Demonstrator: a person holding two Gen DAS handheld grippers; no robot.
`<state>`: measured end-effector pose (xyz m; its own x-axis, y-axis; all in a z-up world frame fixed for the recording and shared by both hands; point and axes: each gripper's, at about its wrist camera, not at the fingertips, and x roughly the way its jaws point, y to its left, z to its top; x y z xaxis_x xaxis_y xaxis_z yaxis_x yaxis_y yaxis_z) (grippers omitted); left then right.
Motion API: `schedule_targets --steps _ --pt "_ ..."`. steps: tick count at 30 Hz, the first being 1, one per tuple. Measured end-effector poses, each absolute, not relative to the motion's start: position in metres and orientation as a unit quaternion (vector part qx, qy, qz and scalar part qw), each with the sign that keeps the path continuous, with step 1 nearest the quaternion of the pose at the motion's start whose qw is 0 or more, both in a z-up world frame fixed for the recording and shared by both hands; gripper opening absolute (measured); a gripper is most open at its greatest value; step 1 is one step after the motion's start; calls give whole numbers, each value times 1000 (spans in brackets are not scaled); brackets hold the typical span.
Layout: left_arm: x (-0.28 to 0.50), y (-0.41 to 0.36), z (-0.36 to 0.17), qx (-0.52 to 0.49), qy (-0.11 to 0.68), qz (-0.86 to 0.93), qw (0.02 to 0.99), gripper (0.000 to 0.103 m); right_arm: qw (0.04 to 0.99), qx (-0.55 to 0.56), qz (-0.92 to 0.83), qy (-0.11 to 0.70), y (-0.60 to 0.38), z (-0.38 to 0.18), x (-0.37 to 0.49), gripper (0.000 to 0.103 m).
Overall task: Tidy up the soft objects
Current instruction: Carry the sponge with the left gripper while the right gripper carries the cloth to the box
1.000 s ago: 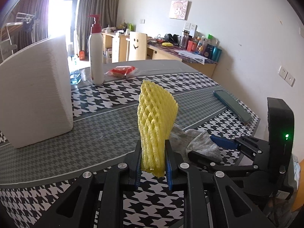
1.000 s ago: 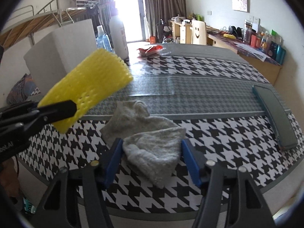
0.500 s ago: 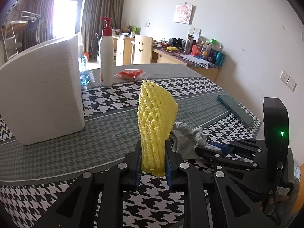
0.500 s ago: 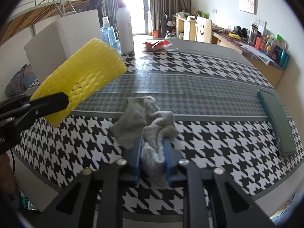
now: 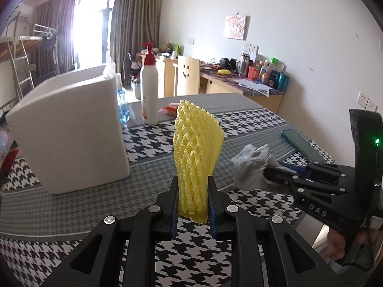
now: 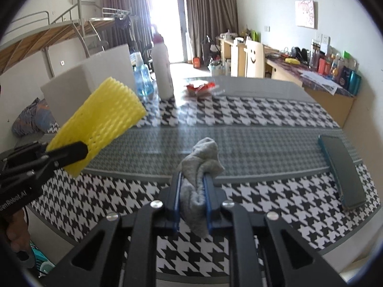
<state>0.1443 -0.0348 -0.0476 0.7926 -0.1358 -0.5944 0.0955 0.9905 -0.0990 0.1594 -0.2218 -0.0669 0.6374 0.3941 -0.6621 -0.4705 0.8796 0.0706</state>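
Observation:
My left gripper [image 5: 193, 198] is shut on a yellow foam net sleeve [image 5: 195, 150] and holds it upright above the table; the sleeve also shows in the right wrist view [image 6: 100, 122]. My right gripper [image 6: 193, 191] is shut on a bunched grey sock [image 6: 199, 165] and holds it lifted off the table. In the left wrist view the sock [image 5: 251, 167] hangs from the right gripper just right of the sleeve.
A white foam box [image 5: 71, 134] stands at the left on the houndstooth table [image 5: 148, 143]. Behind it are a white pump bottle [image 5: 149, 91], a blue bottle [image 5: 123, 110] and a red packet [image 6: 201, 87]. A dark flat case [image 6: 342, 167] lies at the right.
My right gripper closed on the grey sock and lifted it off the table. My left gripper rose with the yellow sleeve still in it.

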Motion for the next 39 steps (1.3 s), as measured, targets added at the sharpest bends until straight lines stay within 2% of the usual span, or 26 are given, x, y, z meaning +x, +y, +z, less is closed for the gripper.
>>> schedule_targets --steps 39 --pt "145 -4 14 6 230 -1 973 22 932 -29 284 222 -198 12 159 20"
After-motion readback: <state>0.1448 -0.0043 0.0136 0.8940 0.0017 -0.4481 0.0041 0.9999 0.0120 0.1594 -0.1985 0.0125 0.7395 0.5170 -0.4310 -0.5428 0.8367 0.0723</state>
